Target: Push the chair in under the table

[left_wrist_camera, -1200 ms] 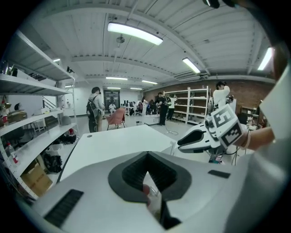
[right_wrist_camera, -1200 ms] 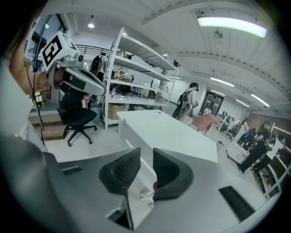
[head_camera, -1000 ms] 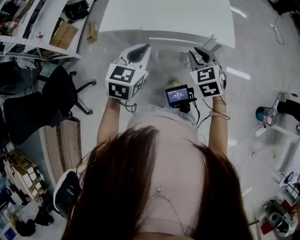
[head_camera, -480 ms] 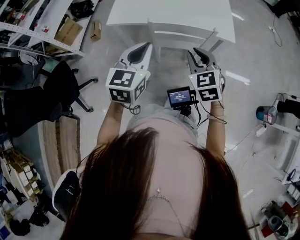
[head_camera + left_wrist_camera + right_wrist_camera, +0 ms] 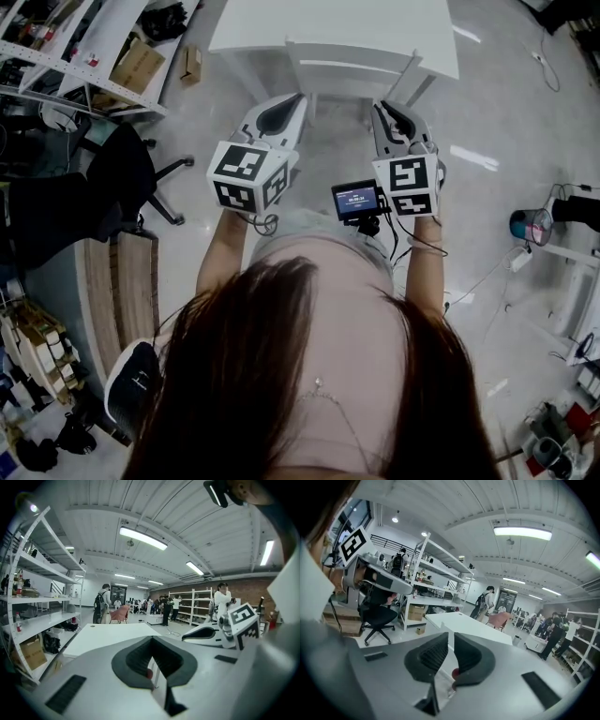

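Closest in, a small screen (image 5: pixel 356 198) sits behind and inward of the right gripper (image 5: pixel 382 106), beside its marker cube. The left gripper (image 5: pixel 292 97) is held level with it. Its fingers (image 5: pixel 136 660) are pressed together with nothing in them. The right gripper's fingers (image 5: pixel 431 656) have just been closing and stand a narrow slit apart, with only the white furniture beyond showing through the gap.

Well out to the left of the left fingertips stands a black office chair (image 5: pixel 122 173), with wooden boards (image 5: pixel 127 281) behind it. Farther that way are metal shelves (image 5: pixel 66 89) and a cardboard box (image 5: pixel 131 67). Far right of the right fingertips, a blue cup (image 5: pixel 530 228) sits on the floor.

The white chair (image 5: pixel 352 67) stands just ahead of both pairs of fingertips, apart from them. Its back faces the person and its top rail runs crosswise to the fingers, along the near edge of the white table (image 5: pixel 328 21). Its seat is hidden below that top
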{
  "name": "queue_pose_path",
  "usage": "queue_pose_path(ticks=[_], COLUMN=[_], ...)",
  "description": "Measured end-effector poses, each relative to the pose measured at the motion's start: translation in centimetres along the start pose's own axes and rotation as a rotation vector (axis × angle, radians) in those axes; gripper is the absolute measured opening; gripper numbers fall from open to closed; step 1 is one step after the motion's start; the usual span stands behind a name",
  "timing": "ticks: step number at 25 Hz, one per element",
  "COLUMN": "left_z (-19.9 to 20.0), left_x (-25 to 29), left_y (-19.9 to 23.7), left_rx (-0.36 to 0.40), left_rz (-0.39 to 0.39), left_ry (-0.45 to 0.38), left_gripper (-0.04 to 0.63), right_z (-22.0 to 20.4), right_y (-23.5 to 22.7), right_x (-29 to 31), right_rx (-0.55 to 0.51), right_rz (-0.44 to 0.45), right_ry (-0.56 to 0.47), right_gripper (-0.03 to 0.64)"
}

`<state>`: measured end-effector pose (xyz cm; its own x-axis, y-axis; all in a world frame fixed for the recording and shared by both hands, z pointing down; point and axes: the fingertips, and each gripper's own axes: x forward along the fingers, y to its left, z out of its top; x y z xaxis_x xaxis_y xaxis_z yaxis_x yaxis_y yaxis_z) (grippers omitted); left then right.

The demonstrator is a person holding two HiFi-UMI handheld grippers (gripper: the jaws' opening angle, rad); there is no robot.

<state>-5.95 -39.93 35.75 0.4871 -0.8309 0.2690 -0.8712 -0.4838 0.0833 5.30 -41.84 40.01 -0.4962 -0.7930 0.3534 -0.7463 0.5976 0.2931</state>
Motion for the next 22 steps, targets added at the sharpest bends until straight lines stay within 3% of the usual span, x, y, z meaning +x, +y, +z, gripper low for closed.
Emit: queue_pose_path(ticks=[13, 22], left_z=[-1.1, -2.7], left_x=[-1.8, -3.9], left_y=[-9.3, -13.0], left_rx=[0.015, 0.020], left_rz=[-0.013, 0.000], left_ry=[0.030, 0.053], left_gripper=[0.008, 0.008], right_z=[-1.9, -2.6], right_y=[-1.6, -0.9], right_x=[-10.0, -14.7], right_rx=[0.052, 0.117], right_rz=[-0.069, -0.050], right_ry=[-0.051, -0.105], right_gripper=[0.025, 0.021])
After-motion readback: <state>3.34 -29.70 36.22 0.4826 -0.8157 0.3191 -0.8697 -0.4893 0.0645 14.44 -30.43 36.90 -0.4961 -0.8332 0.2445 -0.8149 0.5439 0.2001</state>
